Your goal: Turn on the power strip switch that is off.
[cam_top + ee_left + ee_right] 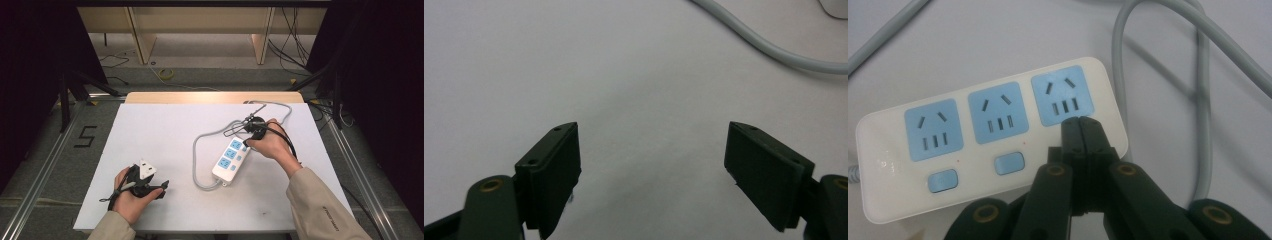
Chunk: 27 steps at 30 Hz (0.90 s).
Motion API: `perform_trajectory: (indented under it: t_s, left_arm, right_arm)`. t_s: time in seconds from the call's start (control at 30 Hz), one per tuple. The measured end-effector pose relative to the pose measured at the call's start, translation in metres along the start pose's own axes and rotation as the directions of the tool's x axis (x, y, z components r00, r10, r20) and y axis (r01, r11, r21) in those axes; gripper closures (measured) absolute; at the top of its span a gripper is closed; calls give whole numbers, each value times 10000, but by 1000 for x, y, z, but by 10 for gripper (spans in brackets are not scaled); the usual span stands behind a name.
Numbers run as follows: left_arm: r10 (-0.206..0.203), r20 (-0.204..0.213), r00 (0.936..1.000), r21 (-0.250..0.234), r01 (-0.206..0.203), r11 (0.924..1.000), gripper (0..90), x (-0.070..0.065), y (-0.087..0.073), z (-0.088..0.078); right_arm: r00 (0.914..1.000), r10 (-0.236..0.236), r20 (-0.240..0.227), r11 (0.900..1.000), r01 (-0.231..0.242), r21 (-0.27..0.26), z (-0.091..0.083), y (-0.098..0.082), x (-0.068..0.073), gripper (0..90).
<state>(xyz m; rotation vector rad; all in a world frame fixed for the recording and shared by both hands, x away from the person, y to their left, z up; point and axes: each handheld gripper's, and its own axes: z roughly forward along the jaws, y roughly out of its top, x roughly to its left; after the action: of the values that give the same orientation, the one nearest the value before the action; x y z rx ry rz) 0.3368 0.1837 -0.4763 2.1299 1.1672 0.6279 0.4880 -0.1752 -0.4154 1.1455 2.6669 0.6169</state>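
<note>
Jaws pressed together, the right gripper [1082, 125] sits over the white power strip [893, 190]; the left gripper [651, 175] rests spread wide on the table [165, 135].

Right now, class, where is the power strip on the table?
In the high view the power strip lies right of the table's centre, ringed by its grey cable, with the right gripper at its far end, over the end socket.

A black "5" [87, 136] is marked on the floor [40, 150] left of the table. Small dark print on the right sleeve [327, 210] is too small to read.
</note>
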Motion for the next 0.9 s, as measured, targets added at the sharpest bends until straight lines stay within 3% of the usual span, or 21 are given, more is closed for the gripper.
perform_trajectory:
  t_s: [0.9]
  left_arm:
    - [11, 7, 10000, 23, -11, 10000, 223, 0, 0, 0]
  right_arm:
    - [10000, 5, -34, 9997, -4, 252, 14, 2, -5, 900]
